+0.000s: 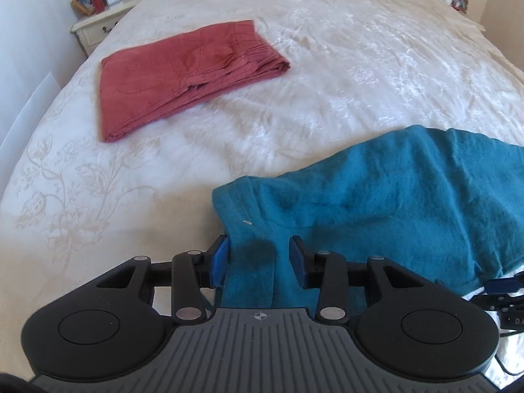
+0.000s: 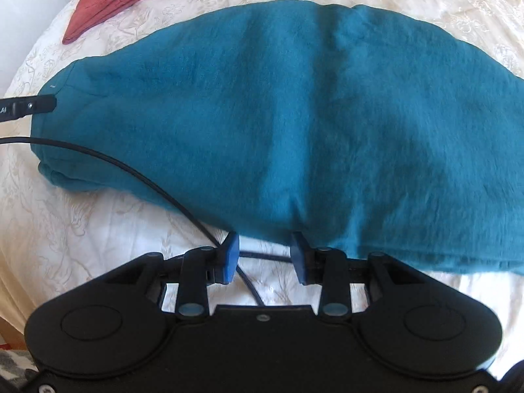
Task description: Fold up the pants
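The bed [image 1: 327, 65] is carrying your teal pants [image 2: 278, 114], lying spread across its near part, with folded red pants [image 1: 183, 72] lying well apart. Your left gripper [image 1: 258, 257] is standing open around a teal fold. Your right gripper [image 2: 265, 255] is gaping, holding nothing, at the teal edge.

A corner of the teal fleece pants [image 1: 376, 203] is seen between the spread blue pads of the left gripper [image 1: 258, 258]. Folded rust-red cotton trousers [image 1: 177, 75] are laid well apart on the cream floral bedspread [image 1: 360, 65].
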### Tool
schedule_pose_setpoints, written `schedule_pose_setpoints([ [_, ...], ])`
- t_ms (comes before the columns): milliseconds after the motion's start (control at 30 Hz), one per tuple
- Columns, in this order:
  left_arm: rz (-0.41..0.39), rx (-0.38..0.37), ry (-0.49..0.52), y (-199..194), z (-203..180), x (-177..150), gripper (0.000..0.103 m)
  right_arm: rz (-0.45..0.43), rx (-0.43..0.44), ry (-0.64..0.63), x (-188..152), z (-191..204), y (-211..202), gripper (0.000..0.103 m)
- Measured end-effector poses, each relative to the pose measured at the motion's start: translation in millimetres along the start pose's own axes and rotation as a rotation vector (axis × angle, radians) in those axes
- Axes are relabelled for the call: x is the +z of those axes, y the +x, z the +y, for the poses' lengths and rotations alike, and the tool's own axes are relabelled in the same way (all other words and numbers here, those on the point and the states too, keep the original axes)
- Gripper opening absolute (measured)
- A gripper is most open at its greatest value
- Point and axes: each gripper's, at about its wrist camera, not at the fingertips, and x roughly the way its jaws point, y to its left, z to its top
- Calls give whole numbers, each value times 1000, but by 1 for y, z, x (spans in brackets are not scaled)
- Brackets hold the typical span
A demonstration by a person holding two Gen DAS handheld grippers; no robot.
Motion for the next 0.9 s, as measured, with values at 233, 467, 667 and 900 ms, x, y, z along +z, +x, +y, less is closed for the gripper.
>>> schedule_pose_setpoints([
  [233,-60,-37,32,-24,-37,1,39,-207,-104,157,-26,-35,-72,47],
  [467,-134,-32,-8,-62,-72,-2,39,-343,-234,287,-39,-117,-130,55],
  [667,-119,65,-75,-73,-112,-9,39,-385,-250,306,-58,-191,-145,55],
  [900,-118,32,38,-70,-232,-5,39,-376,-218,362,-78,-289,-155,55],
])
